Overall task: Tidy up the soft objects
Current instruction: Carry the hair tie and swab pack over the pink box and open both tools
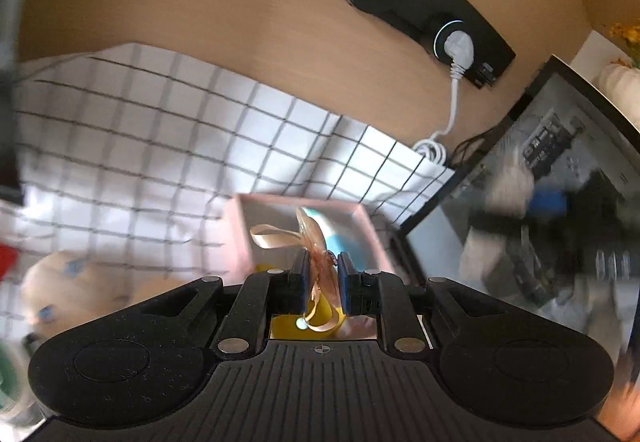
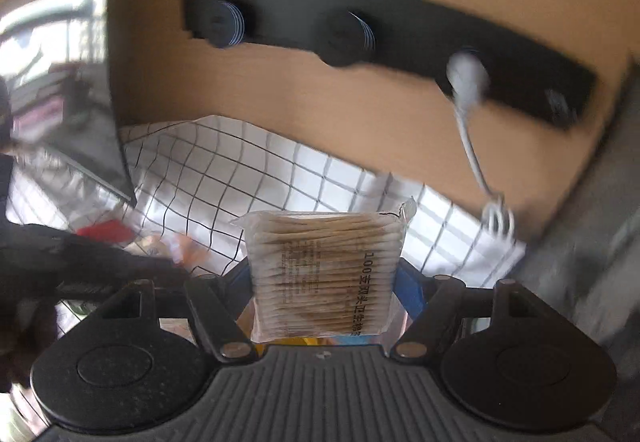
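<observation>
Two grippers: both loaded, one thing each.
Left gripper (image 1: 323,278): jaws nearly together, pinching a peach-coloured ribbon bow (image 1: 298,238); its loops stand above the pads and one tail curls down between the fingers.
Ribbon bow, look: thin, glossy satin, gathered where the pads squeeze it, loops limp.
Right gripper (image 2: 326,274): jaws set wide, pressing on both sides of a clear pack of cotton swabs (image 2: 324,274).
Cotton swabs, look: flat plastic sleeve, wooden sticks stacked in tidy rows, black printing down one side, a crimped seal at the far end, which juts past the fingertips.
Pink box (image 1: 362,230): open, square, sitting on the checked cloth (image 1: 160,146) just beyond the left fingertips; a light-blue item lies inside, and something yellow shows at its near side, too blurred to name.
Checked cloth: white with a dark grid, rumpled, covering the desk up to its far edge.
Left side of cloth: a tan plush shape (image 1: 64,286) and something red (image 1: 8,260), both smeared.
Far edge: wooden panel (image 1: 240,22) with a black socket strip (image 1: 400,2); a white plug (image 1: 460,46) sits in it, its cord coiling down to the cloth.
</observation>
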`<state>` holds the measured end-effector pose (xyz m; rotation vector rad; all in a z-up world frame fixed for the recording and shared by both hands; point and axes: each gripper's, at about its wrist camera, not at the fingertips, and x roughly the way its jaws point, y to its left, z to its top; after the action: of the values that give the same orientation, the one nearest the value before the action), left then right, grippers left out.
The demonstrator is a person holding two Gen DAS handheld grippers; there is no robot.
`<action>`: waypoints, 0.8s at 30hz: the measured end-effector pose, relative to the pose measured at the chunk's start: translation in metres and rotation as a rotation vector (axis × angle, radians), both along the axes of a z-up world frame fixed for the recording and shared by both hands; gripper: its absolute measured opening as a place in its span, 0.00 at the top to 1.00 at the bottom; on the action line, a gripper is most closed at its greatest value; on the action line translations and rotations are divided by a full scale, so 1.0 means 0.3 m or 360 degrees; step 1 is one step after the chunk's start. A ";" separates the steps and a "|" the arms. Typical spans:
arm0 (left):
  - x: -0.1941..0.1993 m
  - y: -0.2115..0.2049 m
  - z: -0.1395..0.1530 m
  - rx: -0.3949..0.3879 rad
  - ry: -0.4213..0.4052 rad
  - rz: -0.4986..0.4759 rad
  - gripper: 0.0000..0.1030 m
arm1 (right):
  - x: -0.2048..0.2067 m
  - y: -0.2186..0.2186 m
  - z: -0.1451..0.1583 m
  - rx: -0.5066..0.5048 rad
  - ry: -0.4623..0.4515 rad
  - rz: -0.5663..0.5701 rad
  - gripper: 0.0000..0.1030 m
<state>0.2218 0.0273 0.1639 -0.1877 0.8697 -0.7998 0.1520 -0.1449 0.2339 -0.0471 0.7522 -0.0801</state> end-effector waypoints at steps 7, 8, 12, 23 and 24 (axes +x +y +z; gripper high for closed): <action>0.171 -0.255 -0.081 0.0038 0.0143 -0.0091 0.83 | 0.022 -0.112 -0.246 0.0097 0.0046 -0.0153 0.30; 0.202 -0.296 -0.114 0.0061 0.0202 -0.0112 0.83 | 0.026 -0.130 -0.273 0.0148 0.0057 -0.0154 0.30; 0.297 -0.430 -0.253 0.0261 0.0371 -0.0133 0.82 | 0.055 -0.153 -0.377 0.0226 0.0129 -0.0134 0.30; 0.322 -0.319 -0.225 0.0300 0.0184 -0.0054 0.82 | 0.144 -0.099 -0.590 0.0179 0.0283 -0.0093 0.30; 0.307 -0.291 -0.202 0.0269 0.0161 -0.0049 0.82 | 0.123 -0.101 -0.575 0.0218 0.0235 -0.0104 0.30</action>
<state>0.3139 -0.0601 0.1033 -0.0661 1.0332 -0.7460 0.1888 -0.1752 0.0614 0.1030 0.9055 -0.0875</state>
